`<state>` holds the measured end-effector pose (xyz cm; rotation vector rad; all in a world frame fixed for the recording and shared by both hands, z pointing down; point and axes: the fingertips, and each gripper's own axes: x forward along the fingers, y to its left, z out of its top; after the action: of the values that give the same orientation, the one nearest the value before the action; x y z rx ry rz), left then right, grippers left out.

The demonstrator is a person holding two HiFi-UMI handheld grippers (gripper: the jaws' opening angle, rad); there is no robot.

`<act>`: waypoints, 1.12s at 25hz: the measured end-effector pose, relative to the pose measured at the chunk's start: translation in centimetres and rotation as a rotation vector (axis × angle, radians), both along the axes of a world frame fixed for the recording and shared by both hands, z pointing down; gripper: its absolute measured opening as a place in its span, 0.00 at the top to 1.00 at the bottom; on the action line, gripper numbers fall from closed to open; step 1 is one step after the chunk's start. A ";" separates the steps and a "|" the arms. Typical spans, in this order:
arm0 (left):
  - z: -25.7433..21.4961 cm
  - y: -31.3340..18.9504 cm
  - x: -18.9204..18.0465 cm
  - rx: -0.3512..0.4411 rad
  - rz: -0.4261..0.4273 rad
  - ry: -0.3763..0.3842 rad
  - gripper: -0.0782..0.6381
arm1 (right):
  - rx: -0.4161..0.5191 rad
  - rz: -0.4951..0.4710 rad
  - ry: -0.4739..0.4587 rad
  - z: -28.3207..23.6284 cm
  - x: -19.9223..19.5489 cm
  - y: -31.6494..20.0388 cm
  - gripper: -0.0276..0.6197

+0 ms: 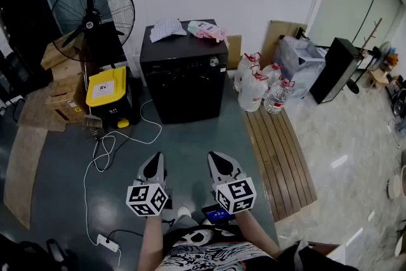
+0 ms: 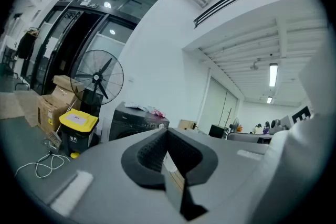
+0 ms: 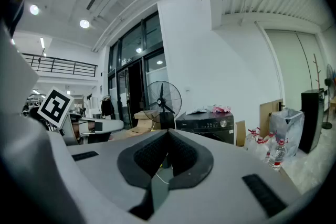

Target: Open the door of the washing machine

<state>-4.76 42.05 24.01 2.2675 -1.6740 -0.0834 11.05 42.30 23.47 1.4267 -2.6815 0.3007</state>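
Note:
The black washing machine (image 1: pixel 184 76) stands against the white back wall with its door closed; cloth and a pink packet lie on its top. It also shows far ahead in the left gripper view (image 2: pixel 137 120) and the right gripper view (image 3: pixel 207 126). My left gripper (image 1: pixel 154 166) and right gripper (image 1: pixel 220 163) hover side by side over the grey floor, well short of the machine. Both point toward it, nearly level. Both are shut with nothing between the jaws (image 2: pixel 167 134) (image 3: pixel 168 135).
A standing fan (image 1: pixel 94 13) and a yellow-lidded black bin (image 1: pixel 109 95) are left of the machine, with cardboard boxes (image 1: pixel 63 82) beyond. White cable (image 1: pixel 104 149) trails across the floor. Water bottles (image 1: pixel 260 89) and a wooden pallet (image 1: pixel 279 149) lie to the right.

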 end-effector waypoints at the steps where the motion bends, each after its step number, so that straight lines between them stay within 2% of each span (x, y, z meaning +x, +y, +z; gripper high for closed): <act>1: 0.1 -0.1 0.0 0.000 -0.002 -0.001 0.89 | 0.000 0.002 0.002 0.1 0.2 -0.1 0.95; 9: 0.9 -1.9 0.7 -0.020 -0.002 -0.014 0.89 | -0.014 0.016 0.006 0.7 1.2 -1.7 0.95; 13: 1.6 -3.3 0.8 -0.027 0.006 -0.015 0.88 | -0.053 0.004 -0.075 1.5 1.6 -2.9 0.95; 14: 2.0 -3.9 0.8 -0.034 0.018 -0.014 0.84 | -0.067 -0.005 -0.091 1.8 1.6 -3.4 0.95; 15: 2.5 -4.6 0.8 -0.044 0.031 -0.014 0.75 | -0.080 -0.018 -0.095 2.1 1.5 -4.0 0.90; 16: 3.0 -5.4 0.7 -0.054 0.040 -0.016 0.72 | -0.092 -0.029 -0.093 2.5 1.3 -4.7 0.78; 17: 3.5 -6.2 0.5 -0.064 0.044 -0.018 0.71 | -0.101 -0.032 -0.086 2.9 1.2 -5.5 0.73; 19: 4.4 -8.0 0.1 -0.076 0.046 -0.023 0.70 | -0.109 -0.022 -0.067 3.7 1.2 -7.3 0.69; 22: 5.7 -11.6 -0.4 -0.081 0.050 -0.034 0.70 | -0.119 -0.012 -0.038 4.9 0.9 -10.9 0.68; 28: 9.2 -23.5 -2.9 -0.083 0.099 -0.055 0.69 | -0.131 0.001 -0.024 8.5 -2.3 -22.1 0.67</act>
<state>-7.71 18.59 33.17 2.3053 -1.5587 0.0700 8.72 20.22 31.98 1.3951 -2.6254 0.4865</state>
